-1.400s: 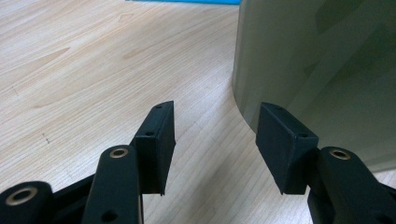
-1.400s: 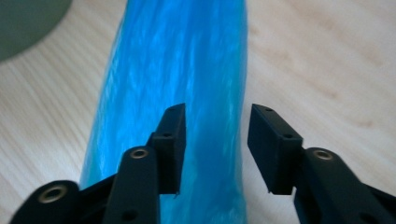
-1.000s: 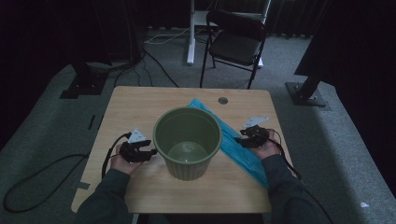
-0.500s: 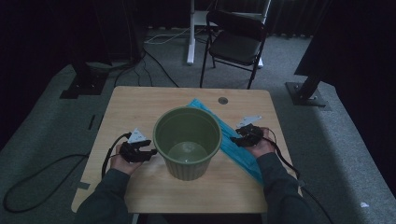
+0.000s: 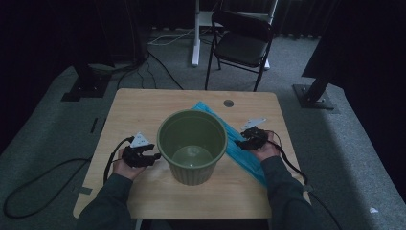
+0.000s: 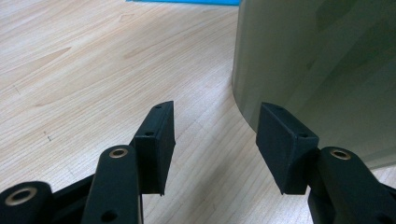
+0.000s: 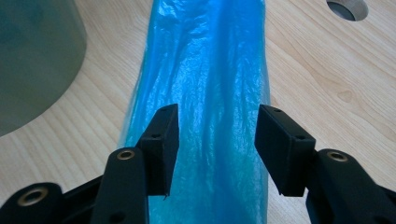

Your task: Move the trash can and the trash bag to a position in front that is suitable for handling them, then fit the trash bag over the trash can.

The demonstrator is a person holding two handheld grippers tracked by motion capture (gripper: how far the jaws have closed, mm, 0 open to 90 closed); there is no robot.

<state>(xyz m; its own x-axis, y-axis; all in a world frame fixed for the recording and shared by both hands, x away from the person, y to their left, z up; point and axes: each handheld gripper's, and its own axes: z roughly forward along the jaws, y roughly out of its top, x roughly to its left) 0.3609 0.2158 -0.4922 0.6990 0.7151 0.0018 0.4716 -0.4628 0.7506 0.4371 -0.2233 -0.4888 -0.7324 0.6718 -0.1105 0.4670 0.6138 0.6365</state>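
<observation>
An empty olive-green bin [image 5: 192, 146] stands upright in the middle of the wooden table [image 5: 143, 108]. A long blue plastic bag [image 5: 242, 152] lies flat to its right, partly behind it. My left gripper [image 5: 154, 157] rests on the table left of the bin. In the left gripper view it [image 6: 215, 140] is open and empty, with the bin wall [image 6: 317, 70] just ahead to the right. My right gripper [image 5: 241, 143] hovers over the bag. Its jaws [image 7: 217, 140] have just been opening and straddle the blue bag [image 7: 210, 70] without pressing it.
A round cable hole [image 5: 228, 103] sits in the table behind the bag. A black folding chair [image 5: 242, 45] and a white stand leg [image 5: 195, 33] are beyond the far edge. Cables trail on the grey floor at left.
My right gripper has shifted slightly left along the blue bag, toward the bin. The left gripper and the bin have not moved.
</observation>
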